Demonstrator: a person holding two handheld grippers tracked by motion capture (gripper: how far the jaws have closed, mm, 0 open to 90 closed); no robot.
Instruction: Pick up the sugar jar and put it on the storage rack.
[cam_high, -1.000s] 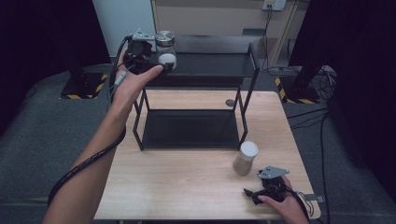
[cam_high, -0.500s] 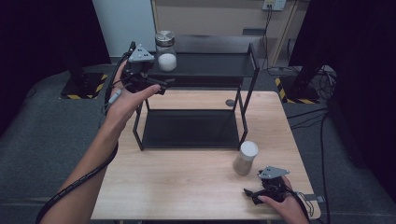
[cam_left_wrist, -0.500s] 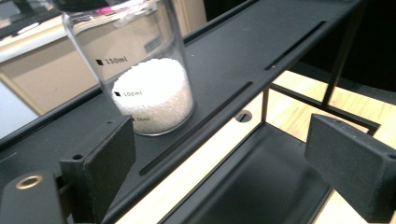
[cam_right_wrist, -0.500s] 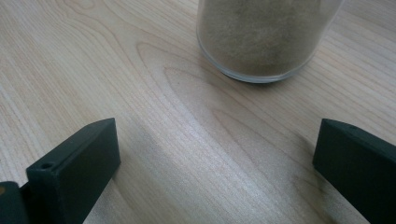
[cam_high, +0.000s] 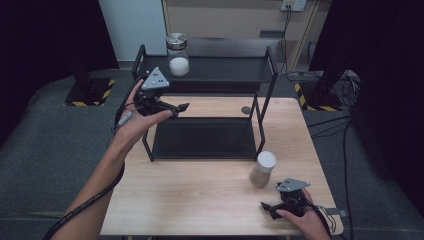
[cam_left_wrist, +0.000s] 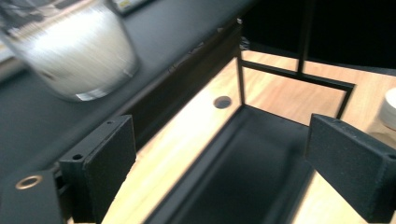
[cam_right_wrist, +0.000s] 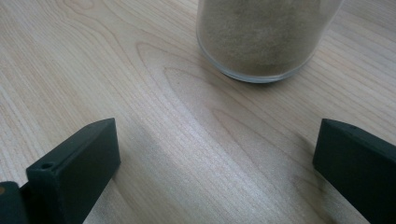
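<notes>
Two jars: one with white powder (cam_high: 178, 65) stands on the rack's top shelf (cam_high: 225, 70), beyond the left gripper (cam_high: 172, 106), whose jaws gape empty, just widened. The beige-filled jar (cam_high: 262, 170) sits on the table (cam_high: 200, 195) just ahead of the right gripper (cam_high: 267, 207), jaws apart, empty

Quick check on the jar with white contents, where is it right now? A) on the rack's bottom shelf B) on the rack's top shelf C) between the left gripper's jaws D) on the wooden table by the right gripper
B: the jar with white contents stands on the top shelf of the black rack, apart from the left gripper, whose open jaws hold nothing.
</notes>
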